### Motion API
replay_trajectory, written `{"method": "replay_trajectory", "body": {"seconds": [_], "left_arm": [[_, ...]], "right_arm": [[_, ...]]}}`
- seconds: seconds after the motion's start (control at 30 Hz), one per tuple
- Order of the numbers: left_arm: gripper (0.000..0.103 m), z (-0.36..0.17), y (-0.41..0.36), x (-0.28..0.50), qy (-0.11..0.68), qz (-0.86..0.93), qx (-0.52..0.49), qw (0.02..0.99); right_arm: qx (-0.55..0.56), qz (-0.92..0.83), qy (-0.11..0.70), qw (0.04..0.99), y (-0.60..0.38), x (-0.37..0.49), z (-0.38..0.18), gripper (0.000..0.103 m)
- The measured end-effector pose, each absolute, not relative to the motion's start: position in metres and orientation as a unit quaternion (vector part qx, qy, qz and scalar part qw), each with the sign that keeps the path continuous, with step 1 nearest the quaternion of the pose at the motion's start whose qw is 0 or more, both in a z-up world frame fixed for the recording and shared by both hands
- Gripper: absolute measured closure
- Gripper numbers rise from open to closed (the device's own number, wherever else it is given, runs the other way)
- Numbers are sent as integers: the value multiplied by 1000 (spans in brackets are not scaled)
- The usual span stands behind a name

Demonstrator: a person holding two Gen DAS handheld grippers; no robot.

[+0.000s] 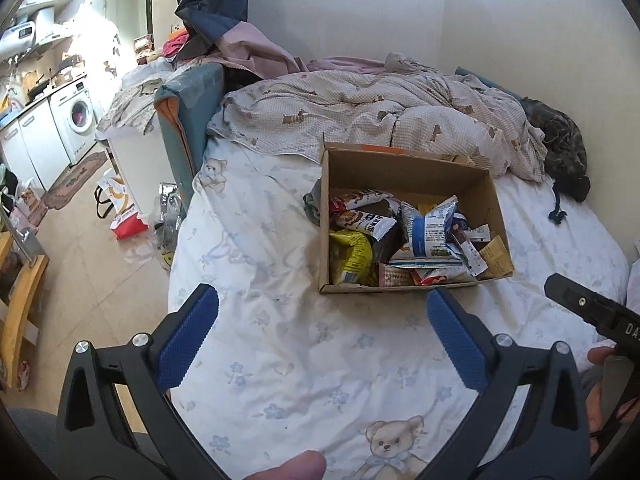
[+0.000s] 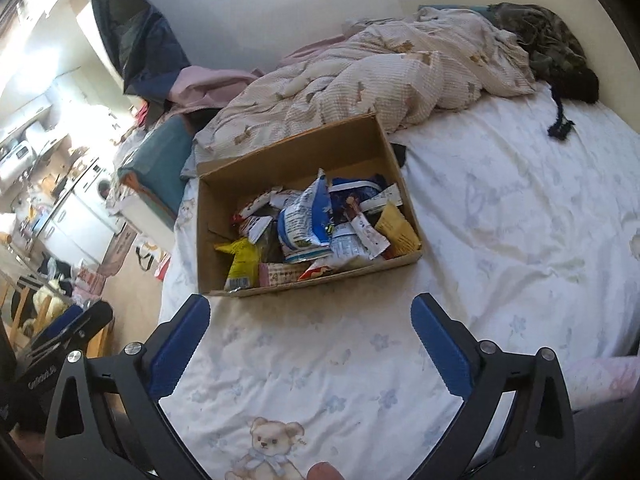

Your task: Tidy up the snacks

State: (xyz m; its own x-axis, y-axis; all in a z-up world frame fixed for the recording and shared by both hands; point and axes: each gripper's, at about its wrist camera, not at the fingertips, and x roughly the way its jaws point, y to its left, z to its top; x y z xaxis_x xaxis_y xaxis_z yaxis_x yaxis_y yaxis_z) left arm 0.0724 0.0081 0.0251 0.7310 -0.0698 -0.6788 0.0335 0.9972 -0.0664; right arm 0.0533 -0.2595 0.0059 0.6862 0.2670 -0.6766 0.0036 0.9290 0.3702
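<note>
An open cardboard box rests on the bed and holds several snack packets. Among them are a yellow packet and a blue-and-white bag. My left gripper hovers over the sheet just short of the box's near wall, its blue pads wide apart and nothing between them. My right gripper is also open and empty, just in front of the box. Each gripper shows at the edge of the other's view: the right one, the left one.
The bed sheet has bear and flower prints. A crumpled quilt lies behind the box, with a dark fuzzy garment by the wall. Bags litter the floor at left, toward a washing machine.
</note>
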Motion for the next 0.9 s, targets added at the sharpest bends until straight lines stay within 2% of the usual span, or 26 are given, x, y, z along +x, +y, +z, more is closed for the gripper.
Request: {"method": "replay_trajectory", "body": {"seconds": [0.4,0.9], "left_arm": [[0,30,2,67,315,-33,-20,948],[0,29,5,72,321,-31,-35,946]], "right_arm": [[109,37,325,939,-247,49,14,0],[93,31,311,945,-241,52,15,0]]}}
